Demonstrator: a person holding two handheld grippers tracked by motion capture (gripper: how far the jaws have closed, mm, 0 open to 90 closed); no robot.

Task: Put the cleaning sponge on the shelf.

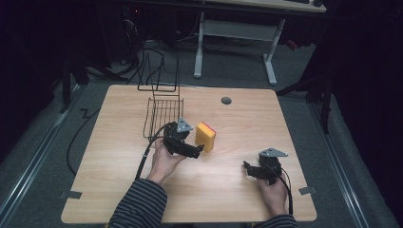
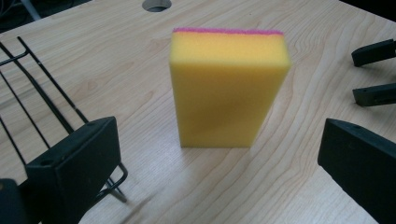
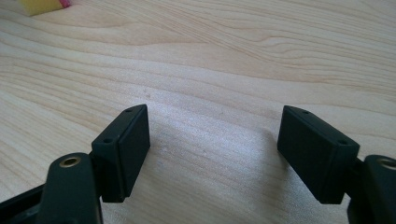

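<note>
The yellow sponge stood on edge at the centre of the worktop, just beside the wire rack at its 9 o'clock. The left gripper faced it, fingers released and spread wide. The right gripper, at 4 o'clock, rested well apart, fingers released too.

One sponge, one wire rack, two tools

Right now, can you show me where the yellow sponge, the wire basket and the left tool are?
sponge [image 2: 224,93], left gripper view, on its yellow front face.
wire basket [image 1: 161,114], high view, on its wire floor.
left tool [image 1: 197,151], high view, between its open jaw tips.
</note>
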